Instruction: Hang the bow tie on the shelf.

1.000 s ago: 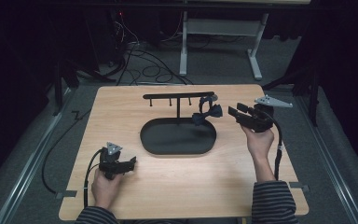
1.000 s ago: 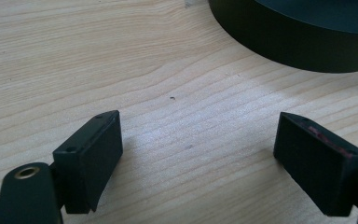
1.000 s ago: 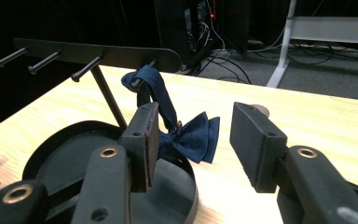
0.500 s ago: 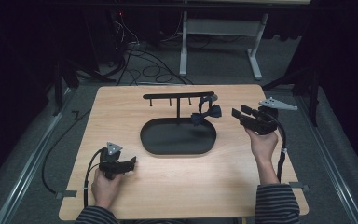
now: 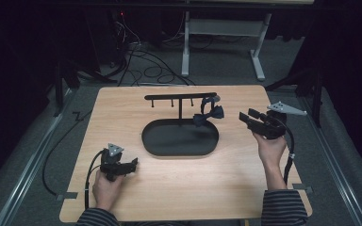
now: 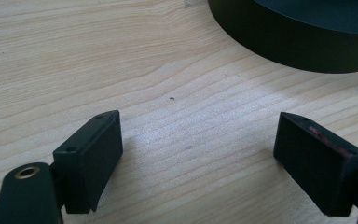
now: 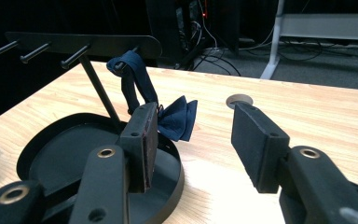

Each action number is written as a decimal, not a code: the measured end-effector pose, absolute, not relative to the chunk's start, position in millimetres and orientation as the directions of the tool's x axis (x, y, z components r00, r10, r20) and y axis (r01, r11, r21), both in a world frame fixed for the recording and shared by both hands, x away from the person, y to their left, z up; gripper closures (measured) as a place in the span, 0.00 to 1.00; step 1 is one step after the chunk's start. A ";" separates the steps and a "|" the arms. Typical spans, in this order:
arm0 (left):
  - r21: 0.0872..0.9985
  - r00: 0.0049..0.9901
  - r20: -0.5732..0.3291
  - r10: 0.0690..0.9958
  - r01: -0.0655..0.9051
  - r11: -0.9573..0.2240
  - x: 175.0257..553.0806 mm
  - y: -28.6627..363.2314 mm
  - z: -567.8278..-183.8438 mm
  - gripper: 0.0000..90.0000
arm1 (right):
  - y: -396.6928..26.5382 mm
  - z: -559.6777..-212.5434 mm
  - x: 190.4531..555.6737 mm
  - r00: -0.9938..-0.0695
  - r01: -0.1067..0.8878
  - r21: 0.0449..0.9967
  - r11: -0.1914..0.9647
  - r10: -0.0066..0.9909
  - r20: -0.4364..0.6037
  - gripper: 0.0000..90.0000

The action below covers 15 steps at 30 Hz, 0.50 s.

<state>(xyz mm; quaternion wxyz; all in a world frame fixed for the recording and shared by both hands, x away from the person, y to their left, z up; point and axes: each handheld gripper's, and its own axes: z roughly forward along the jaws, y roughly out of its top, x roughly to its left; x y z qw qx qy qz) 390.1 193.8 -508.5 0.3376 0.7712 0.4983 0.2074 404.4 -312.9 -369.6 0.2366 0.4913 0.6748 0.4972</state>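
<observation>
Navy bow tie (image 5: 209, 114) already hangs on the stand's (image 5: 179, 97) end peg; right gripper (image 5: 246, 117) beside it, fingers wide, empty; left gripper (image 5: 133, 163) likewise on counter (image 5: 122, 117).

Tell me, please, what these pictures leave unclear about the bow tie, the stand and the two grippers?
- Bow tie: right gripper view, its left half is hidden behind a jaw.
- Its strap over the stand peg: high view, too small and dark to judge.
- Oval tray: left gripper view, cut off by the top edge.
- Left gripper: high view, opening too small; its own view shows it open.
</observation>
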 end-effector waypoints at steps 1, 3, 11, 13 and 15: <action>0.727 0.417 -0.017 0.909 0.628 -0.275 390.1 193.8 -508.5 0.17 | -313.5 -369.9 403.5 -0.403 0.428 0.904 0.021 0.899 0.170 0.58; 0.727 0.418 -0.016 0.908 0.628 -0.276 390.1 193.8 -508.5 0.18 | -315.1 -370.9 401.7 -0.401 0.426 0.904 0.020 0.900 0.169 0.58; 0.727 0.418 -0.017 0.909 0.629 -0.276 390.1 193.8 -508.5 0.17 | -320.9 -373.5 394.7 -0.387 0.427 0.904 0.022 0.908 0.161 0.58; 0.727 0.418 -0.016 0.908 0.628 -0.276 390.1 193.8 -508.5 0.17 | -322.2 -374.2 393.0 -0.385 0.427 0.904 0.025 0.910 0.157 0.58; 0.727 0.418 -0.016 0.909 0.628 -0.276 390.1 193.8 -508.5 0.17 | -324.4 -375.6 391.1 -0.382 0.428 0.904 0.025 0.911 0.156 0.58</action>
